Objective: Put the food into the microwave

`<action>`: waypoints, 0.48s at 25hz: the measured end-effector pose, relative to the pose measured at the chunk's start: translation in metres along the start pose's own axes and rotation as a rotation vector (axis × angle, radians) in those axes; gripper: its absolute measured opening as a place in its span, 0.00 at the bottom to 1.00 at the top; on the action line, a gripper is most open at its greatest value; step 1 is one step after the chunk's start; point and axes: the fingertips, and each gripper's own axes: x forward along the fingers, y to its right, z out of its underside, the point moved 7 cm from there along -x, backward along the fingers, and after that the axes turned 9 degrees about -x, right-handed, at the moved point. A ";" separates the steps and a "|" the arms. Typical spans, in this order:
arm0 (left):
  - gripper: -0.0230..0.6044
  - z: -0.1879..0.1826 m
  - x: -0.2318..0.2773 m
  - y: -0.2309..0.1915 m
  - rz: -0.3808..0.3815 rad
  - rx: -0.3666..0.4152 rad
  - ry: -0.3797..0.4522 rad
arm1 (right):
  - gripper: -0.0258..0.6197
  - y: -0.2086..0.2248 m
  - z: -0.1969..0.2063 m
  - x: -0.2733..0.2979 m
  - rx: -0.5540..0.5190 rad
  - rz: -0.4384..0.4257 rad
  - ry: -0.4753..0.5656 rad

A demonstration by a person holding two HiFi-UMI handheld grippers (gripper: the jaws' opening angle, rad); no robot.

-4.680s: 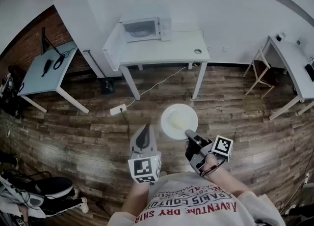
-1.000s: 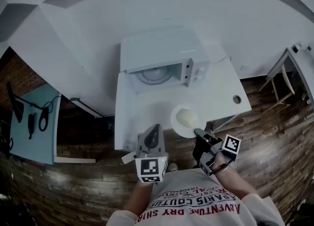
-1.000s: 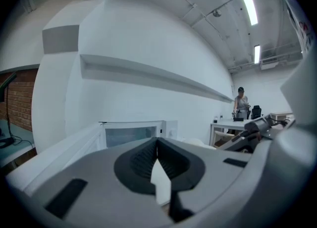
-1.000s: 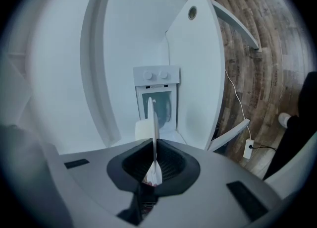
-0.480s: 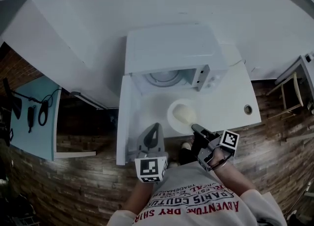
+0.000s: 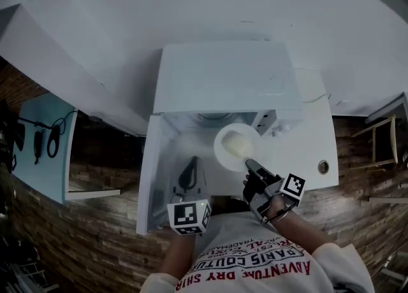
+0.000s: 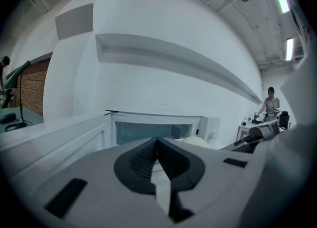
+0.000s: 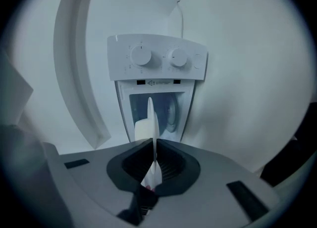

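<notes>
In the head view the white microwave [image 6: 223, 81] stands on a white table [image 6: 299, 151], its door [image 6: 148, 177] swung open to the left. My right gripper [image 6: 248, 163] is shut on the near rim of a white plate [image 6: 224, 151] that carries a pale mound of food [image 6: 239, 142], right at the mouth of the cavity. The right gripper view shows the plate [image 8: 150, 118] edge-on between the jaws, with the cavity [image 8: 171, 113] behind it and the two-knob panel [image 8: 156, 58] above. My left gripper [image 6: 190, 174] is shut and empty, above the open door; its view faces the cavity [image 7: 148, 132].
The table has a round cable hole [image 6: 324, 167] at the right. The open door [image 7: 54, 138] runs along the left of my left gripper. A blue desk [image 6: 41, 145] with cables stands far left on the wooden floor. A person [image 7: 271, 104] stands far off.
The microwave has come much nearer. Both grippers have moved forward toward it, and the plate has gone from above the table's front to the cavity mouth.
</notes>
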 end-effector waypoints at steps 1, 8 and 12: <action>0.05 0.000 0.005 0.000 -0.005 -0.009 -0.003 | 0.07 0.002 -0.004 0.003 0.001 0.000 0.001; 0.05 0.010 0.033 -0.012 -0.008 -0.011 -0.044 | 0.08 0.022 -0.014 0.030 0.019 0.018 0.040; 0.05 0.011 0.046 -0.024 0.014 0.020 -0.048 | 0.08 0.037 -0.014 0.053 0.037 0.026 0.073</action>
